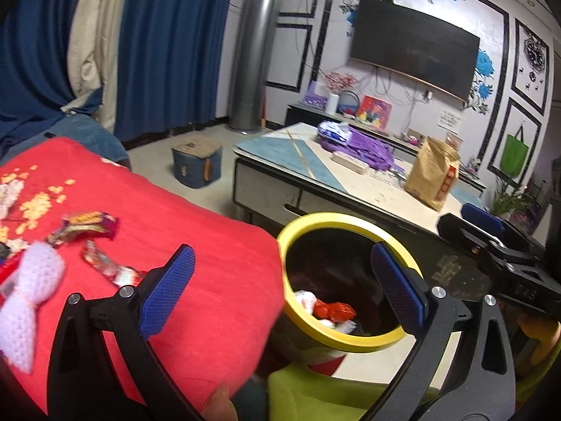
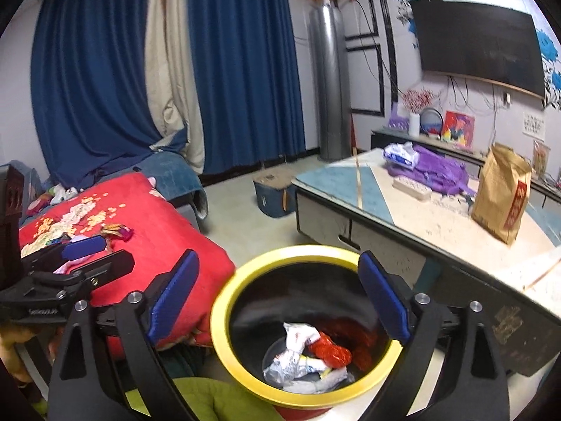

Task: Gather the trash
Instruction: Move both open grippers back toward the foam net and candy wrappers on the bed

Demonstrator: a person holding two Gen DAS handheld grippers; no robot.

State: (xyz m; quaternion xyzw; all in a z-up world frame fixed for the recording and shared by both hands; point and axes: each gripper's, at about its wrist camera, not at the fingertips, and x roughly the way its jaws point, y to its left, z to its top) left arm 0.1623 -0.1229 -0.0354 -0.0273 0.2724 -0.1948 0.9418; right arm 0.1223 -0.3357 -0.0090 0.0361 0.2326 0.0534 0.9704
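Clearly both grippers stand wide apart with nothing between their pads: the left gripper (image 1: 282,289) and the right gripper (image 2: 278,296) both hang over the bin (image 2: 242,368), a black pail with a yellow rim.

Inside the bin lie crumpled white wrappers (image 2: 298,336) and a red wrapper (image 2: 331,351), so that part of the job looks done.

What is left sits on the red blanket (image 1: 196,217). From the left gripper, a striped wrapper (image 1: 108,265) lies at about ten o'clock, its long axis running from upper left to lower right, toward the left pad. A second, gold-and-purple wrapper (image 1: 86,226) lies beyond it, stretched nearly crosswise. A white knitted bow (image 1: 31,280) rests at nine o'clock.

My judgement is that the left hand is the nearer one; the right would have to cross over the bin and its partner.
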